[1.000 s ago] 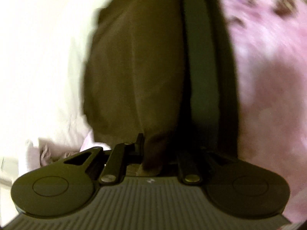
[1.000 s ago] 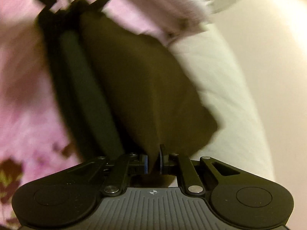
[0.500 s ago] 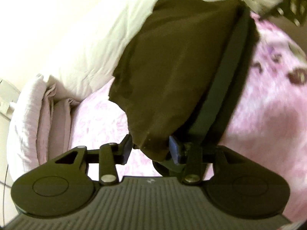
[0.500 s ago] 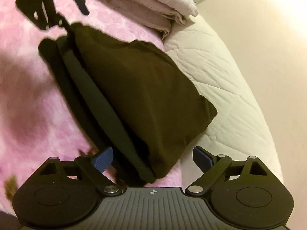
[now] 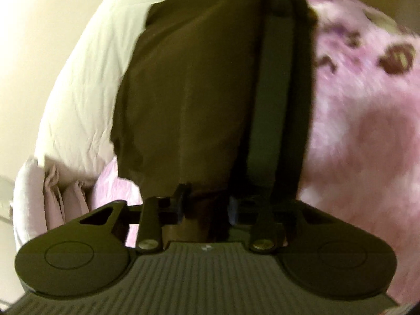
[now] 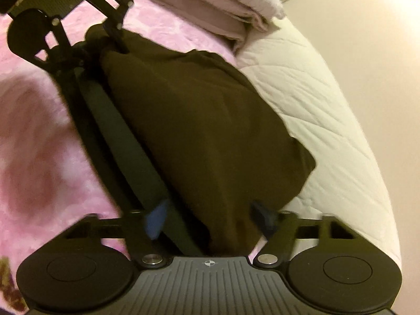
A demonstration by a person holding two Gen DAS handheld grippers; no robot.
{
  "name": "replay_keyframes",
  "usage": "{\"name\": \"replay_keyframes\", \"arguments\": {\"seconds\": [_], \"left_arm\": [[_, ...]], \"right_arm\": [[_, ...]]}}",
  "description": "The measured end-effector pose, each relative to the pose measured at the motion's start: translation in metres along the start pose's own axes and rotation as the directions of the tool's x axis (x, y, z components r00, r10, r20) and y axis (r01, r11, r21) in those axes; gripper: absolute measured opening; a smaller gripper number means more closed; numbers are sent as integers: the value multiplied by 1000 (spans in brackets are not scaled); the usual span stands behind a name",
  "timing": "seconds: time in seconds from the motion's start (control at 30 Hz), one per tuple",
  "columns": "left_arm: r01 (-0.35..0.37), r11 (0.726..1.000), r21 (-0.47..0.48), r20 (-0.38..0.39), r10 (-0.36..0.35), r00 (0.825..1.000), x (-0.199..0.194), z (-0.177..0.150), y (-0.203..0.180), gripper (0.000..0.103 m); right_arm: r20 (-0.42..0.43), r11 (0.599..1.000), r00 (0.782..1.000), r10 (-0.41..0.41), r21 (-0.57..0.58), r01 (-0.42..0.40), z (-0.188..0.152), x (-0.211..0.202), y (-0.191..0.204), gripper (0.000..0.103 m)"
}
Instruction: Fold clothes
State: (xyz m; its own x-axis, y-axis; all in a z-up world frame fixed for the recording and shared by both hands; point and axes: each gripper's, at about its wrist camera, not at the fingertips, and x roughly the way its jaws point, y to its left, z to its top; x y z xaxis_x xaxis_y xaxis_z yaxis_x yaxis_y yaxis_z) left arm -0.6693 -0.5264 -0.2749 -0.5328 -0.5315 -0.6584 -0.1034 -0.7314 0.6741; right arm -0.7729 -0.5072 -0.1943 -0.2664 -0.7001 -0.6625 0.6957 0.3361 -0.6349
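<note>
A dark brown garment with a wide dark waistband lies on the pink floral blanket. My left gripper has its jaws a little apart around the garment's near corner. In the right wrist view the same garment stretches from my right gripper to the left gripper at the far end. My right gripper's jaws stand wide apart on either side of the garment's end; the blue pad shows on the left finger.
A white quilted duvet lies along the garment's far side. Folded pale pink bedding is stacked beyond it, also in the left wrist view. A cream wall is behind.
Both grippers let go of the garment half a second ago. Now both have come in closer to its ends, with their jaws narrower around the cloth.
</note>
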Motion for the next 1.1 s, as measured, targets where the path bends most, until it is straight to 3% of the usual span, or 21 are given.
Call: {"name": "replay_keyframes", "arguments": {"seconds": [0.07,0.1,0.23,0.47,0.53,0.57,0.67,0.7,0.77,0.83,0.97,1.03,1.1], "left_arm": [[-1,999,-36,-3,1,1000,-2,1,6,7],[-3,999,-43,-1,3,1000,-5,2,7,6],[-2,999,-36,18,3,1000,-20,2,5,5],[8,999,-33,-16,-8,1000,5,2,-9,10],[24,994,-111,-30,-27,999,1,3,0,14],[33,987,-156,-38,-39,999,-2,3,5,17],[48,947,-318,-65,-72,995,-16,0,20,36],[50,928,-370,-74,-83,994,-22,-2,23,45],[51,879,-474,-92,-107,990,-35,-8,29,54],[51,814,-578,-103,-134,986,-50,-16,32,67],[59,647,-761,-101,-208,973,-84,-34,34,69],[69,563,-824,-77,-232,970,-104,-43,34,69],[88,494,-865,-46,-252,967,-126,-51,34,69]], "right_arm": [[-3,1000,1000,1,-5,-1,-1,0,-1,18],[-1,1000,1000,-3,-4,3,-1,-1,-3,14],[6,1000,1000,-11,1,11,-10,-13,-6,11],[-9,1000,1000,6,-7,-6,-16,1,0,12],[-10,1000,1000,18,18,-17,-18,0,-2,20],[-16,999,1000,23,46,-23,-19,-3,-4,30],[-28,974,996,80,215,-72,-23,-16,-14,83],[-35,945,993,117,313,-100,-25,-19,-19,91],[-42,853,980,192,502,-146,-30,-26,-29,92],[-53,710,959,277,684,-167,-39,-31,-36,92],[-48,462,933,357,877,-132,-52,-45,-39,92],[-47,375,927,372,921,-104,-54,-59,-37,92],[-43,324,929,367,942,-85,-51,-78,-36,92]]}}
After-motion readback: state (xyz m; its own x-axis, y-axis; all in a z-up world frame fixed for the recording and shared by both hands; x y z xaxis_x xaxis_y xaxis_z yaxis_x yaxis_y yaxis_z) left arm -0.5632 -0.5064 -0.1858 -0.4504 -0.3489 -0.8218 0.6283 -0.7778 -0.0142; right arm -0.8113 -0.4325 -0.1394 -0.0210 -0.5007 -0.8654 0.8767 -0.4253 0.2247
